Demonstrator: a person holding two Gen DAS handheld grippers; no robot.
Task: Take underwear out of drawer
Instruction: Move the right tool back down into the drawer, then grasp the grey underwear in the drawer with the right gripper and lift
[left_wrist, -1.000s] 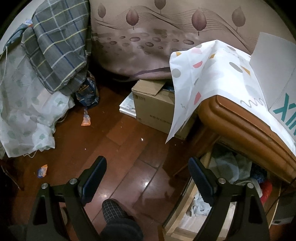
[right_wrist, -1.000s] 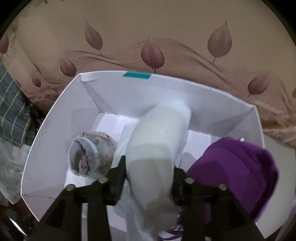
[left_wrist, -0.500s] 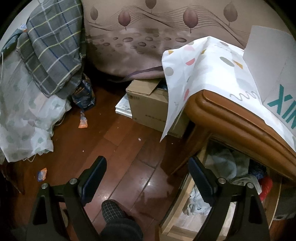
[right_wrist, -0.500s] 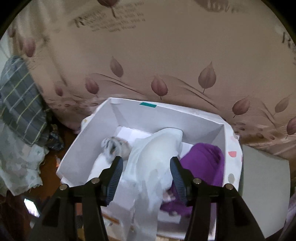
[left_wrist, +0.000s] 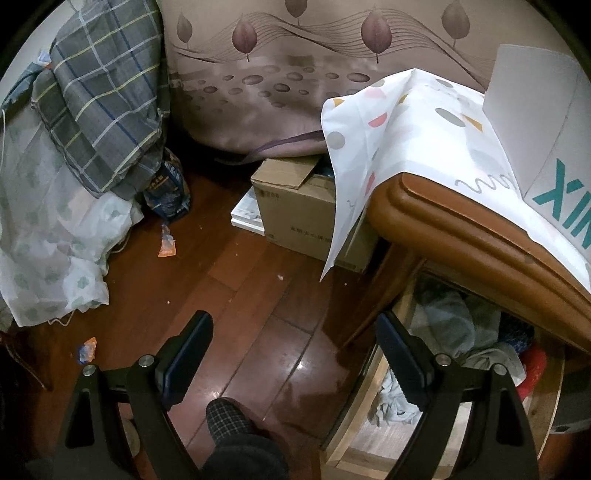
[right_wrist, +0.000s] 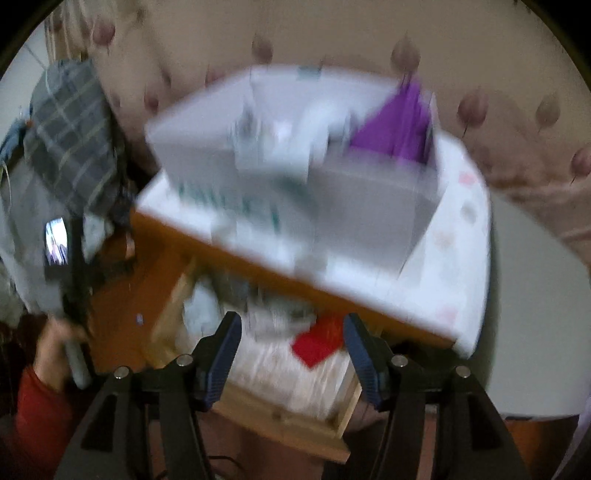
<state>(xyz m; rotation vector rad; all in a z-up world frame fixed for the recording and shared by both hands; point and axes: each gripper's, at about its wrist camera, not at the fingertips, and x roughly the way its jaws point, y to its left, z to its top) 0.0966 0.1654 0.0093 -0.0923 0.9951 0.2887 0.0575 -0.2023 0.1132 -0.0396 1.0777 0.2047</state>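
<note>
Right gripper (right_wrist: 291, 354) hangs over the open drawer (right_wrist: 280, 417), fingers opening, nothing between them; view blurred. Underwear: crumpled light clothes (right_wrist: 269, 314) and a red piece (right_wrist: 317, 343) lie in the drawer, purple cloth (right_wrist: 399, 125) in the white box (right_wrist: 369, 210) on the counter. Left gripper (left_wrist: 295, 354) over wood floor (left_wrist: 229, 280) beside the drawer, fingers wide apart, empty.

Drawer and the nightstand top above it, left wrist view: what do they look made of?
Drawer: pale, seemingly unfinished wood or plywood; its side shows light, matte grain. Nightstand top: orange-brown wood, or a wood-look veneer, with a glossy varnish; its rounded moulded edge catches highlights. A thin patterned cloth or plastic sheet drapes over it.
</note>
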